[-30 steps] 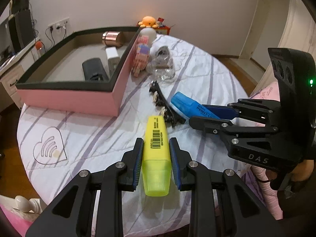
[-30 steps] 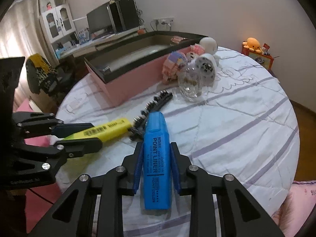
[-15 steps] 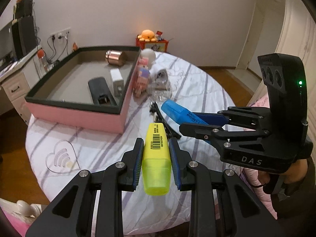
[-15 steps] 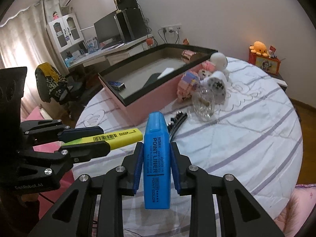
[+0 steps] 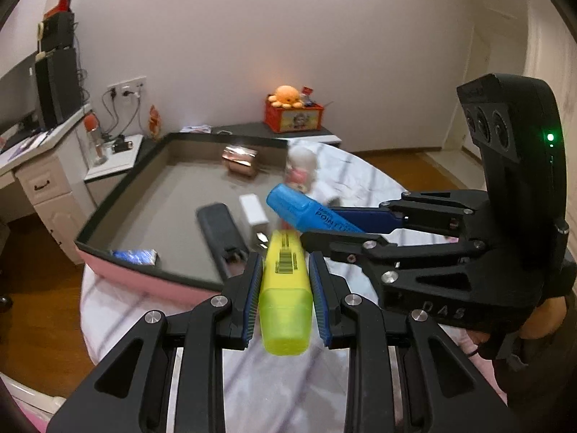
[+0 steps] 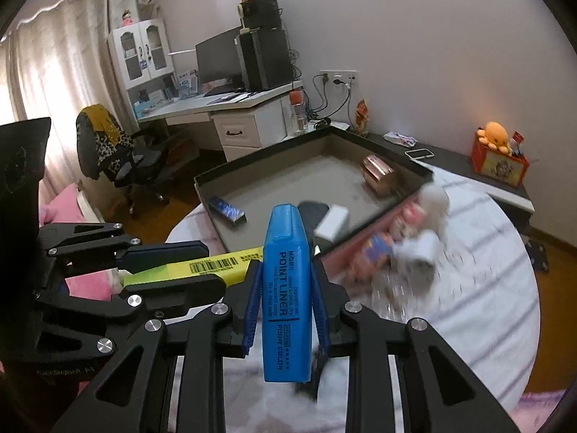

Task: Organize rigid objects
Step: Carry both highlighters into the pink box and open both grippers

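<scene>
glossy, probably metal copper cylinder

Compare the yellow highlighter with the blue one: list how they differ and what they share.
The yellow highlighter sits in the left tool; the blue highlighter sits in the right tool. The yellow highlighter shows a barcode, the blue highlighter printed "POINT LINER" lettering. The blue highlighter looks wider than the yellow highlighter. Both are clamped, off the table, near the pink tray.

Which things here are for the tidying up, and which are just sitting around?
For the job:
yellow highlighter, held by the left gripper
blue highlighter, held by the right gripper
pink box

Just lying about:
orange plush
desk
chair
phone
</scene>
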The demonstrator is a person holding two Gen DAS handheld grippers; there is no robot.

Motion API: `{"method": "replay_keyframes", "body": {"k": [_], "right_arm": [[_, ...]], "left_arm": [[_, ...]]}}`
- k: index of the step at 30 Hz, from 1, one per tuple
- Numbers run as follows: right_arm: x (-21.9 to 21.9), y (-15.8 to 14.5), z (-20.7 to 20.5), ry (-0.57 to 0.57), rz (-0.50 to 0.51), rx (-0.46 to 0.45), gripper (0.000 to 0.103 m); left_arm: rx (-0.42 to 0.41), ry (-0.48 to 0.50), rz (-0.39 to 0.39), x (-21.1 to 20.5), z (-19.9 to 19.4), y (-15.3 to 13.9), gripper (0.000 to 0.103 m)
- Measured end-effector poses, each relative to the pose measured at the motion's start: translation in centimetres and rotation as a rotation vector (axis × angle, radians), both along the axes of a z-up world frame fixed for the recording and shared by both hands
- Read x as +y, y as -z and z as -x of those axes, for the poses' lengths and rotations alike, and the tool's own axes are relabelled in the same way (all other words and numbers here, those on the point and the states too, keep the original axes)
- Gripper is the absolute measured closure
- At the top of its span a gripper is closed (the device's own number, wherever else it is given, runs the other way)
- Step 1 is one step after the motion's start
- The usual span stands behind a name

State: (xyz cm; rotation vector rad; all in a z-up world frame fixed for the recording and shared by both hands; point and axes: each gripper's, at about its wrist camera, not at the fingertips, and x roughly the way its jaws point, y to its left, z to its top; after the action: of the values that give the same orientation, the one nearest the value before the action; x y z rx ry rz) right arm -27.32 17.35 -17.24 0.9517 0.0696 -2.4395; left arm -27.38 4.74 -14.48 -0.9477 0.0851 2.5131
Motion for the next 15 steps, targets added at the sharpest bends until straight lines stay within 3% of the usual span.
{"method": "replay_keyframes", "body": {"k": [9,15], "right_arm": [[-3.8,0.2,7.7,-0.041,-0.059,-0.015,0.076],[-5.5,2.3,12.0,-0.029,-0.120,-0.048,0.076]], "left_arm": [[-0.025,-0.080,-0.021,-3.7,7.3,0.3,0.078],[-0.106,-0.142,-0.047,-5.3,11.7,3.3,0.079]]}}
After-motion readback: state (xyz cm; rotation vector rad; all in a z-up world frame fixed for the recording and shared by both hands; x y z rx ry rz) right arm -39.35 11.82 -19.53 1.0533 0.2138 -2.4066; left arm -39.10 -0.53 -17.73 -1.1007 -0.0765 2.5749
